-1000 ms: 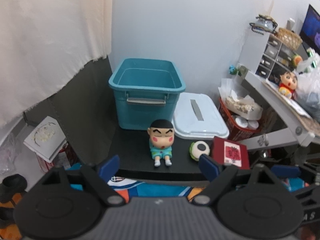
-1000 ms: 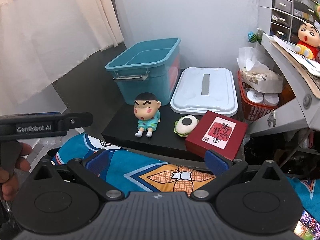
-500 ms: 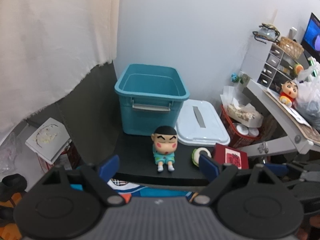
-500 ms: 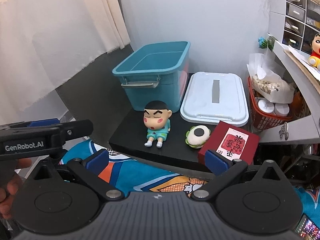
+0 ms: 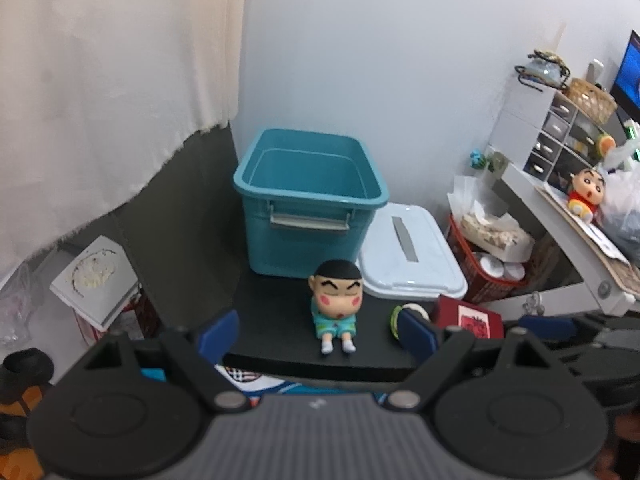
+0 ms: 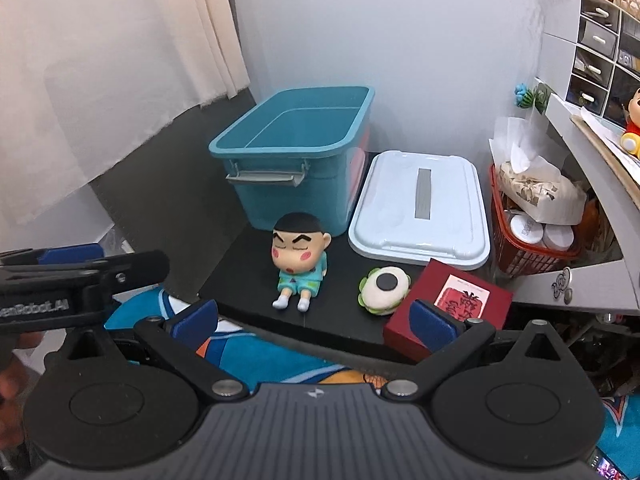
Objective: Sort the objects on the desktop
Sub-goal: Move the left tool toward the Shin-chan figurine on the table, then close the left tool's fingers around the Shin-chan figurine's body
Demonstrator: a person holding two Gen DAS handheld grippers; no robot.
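Both grippers hover short of the black worktop (image 6: 248, 280), neither touching anything. Left gripper (image 5: 318, 332): jaws spread wide, nothing between them. Right gripper (image 6: 314, 316): likewise spread and empty.

Key relation: the seated cartoon figure (image 5: 336, 304) lies straight ahead of the left gripper, centred in the gap between its fingers, near the worktop's front edge. It sits upright, long axis vertical, legs pointing at the front edge. From the right wrist view it sits left of centre, so the left hand looks better lined up (judgement).

Right of the figure, apart from it: a round white-and-green squishy toy (image 6: 384, 290) with a black disc on top. Just beside that, at the front right corner, is a dark red square box (image 6: 452, 304), flat-faced with a printed label, overhanging the edge.

Toward the back left corner: open teal plastic bin (image 5: 308, 196), smooth walls, grey latch handle, empty as far as visible. Its white lid (image 6: 420, 208) lies flat beside it at the back right.

Figure looks hard, matte, with a large head (probably top-heavy; grip across the head or torso).
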